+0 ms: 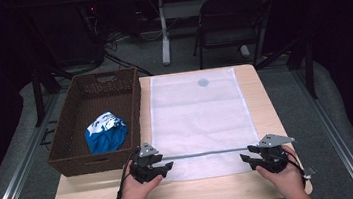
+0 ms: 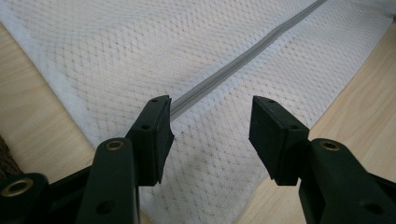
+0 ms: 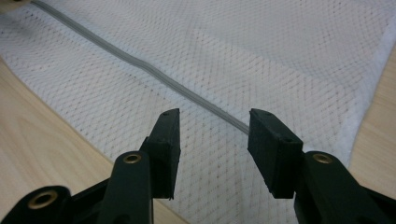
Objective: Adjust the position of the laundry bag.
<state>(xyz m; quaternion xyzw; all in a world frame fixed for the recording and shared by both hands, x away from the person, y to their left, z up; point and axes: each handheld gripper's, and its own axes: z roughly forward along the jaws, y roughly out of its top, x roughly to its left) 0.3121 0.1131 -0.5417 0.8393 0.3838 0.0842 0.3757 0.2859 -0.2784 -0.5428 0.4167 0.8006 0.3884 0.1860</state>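
A white mesh laundry bag (image 1: 199,117) lies flat on the wooden table (image 1: 255,186), with a grey zipper (image 1: 205,152) running across its near end. My left gripper (image 1: 168,166) stands open at the zipper's left end, over the mesh (image 2: 140,56) with the zipper (image 2: 233,70) leading away from its left jaw. My right gripper (image 1: 245,158) stands open at the zipper's right end, above the mesh (image 3: 280,56), and the zipper (image 3: 140,65) runs in between its jaws. Nothing is held in either gripper (image 2: 210,135) (image 3: 214,144). A blue and white cloth (image 1: 106,132) lies in the wicker basket.
A dark brown wicker basket (image 1: 68,137) stands along the table's left side, touching the bag's left edge. A folding chair (image 1: 231,23) and a table leg (image 1: 163,30) stand beyond the far edge. Bare wood shows along the near edge, under the person's hands.
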